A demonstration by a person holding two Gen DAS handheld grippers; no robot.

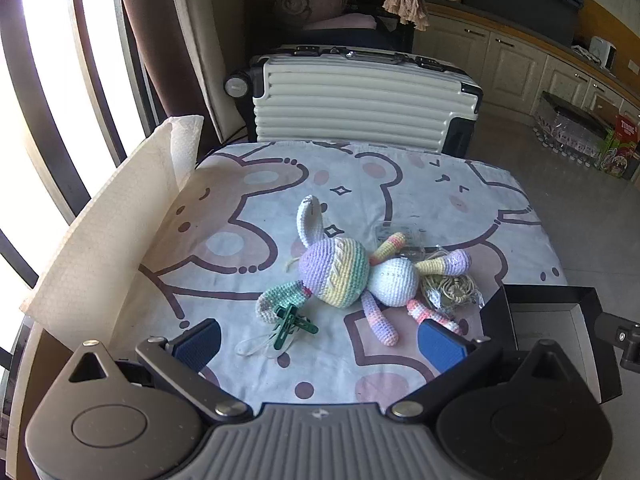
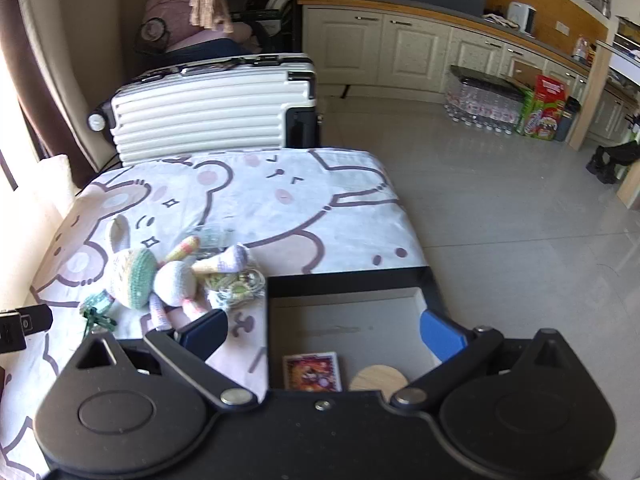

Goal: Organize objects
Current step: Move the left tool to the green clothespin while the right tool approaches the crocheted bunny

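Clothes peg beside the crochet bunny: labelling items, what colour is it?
Green; the clothes peg shows best in the left wrist view.

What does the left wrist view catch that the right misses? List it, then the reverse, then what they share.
Left only: the paper towel sheet standing along the table's window side. Right only: inside the black box, a picture card and a wooden disc. Both: the crochet bunny, green clip, bagged cord and white suitcase.

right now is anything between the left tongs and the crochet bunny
Nothing visible blocks it. The open left tongs face the pastel crochet bunny across bare patterned cloth. A green plastic clip lies by the bunny's ear, off toward the left finger, not in the direct line.
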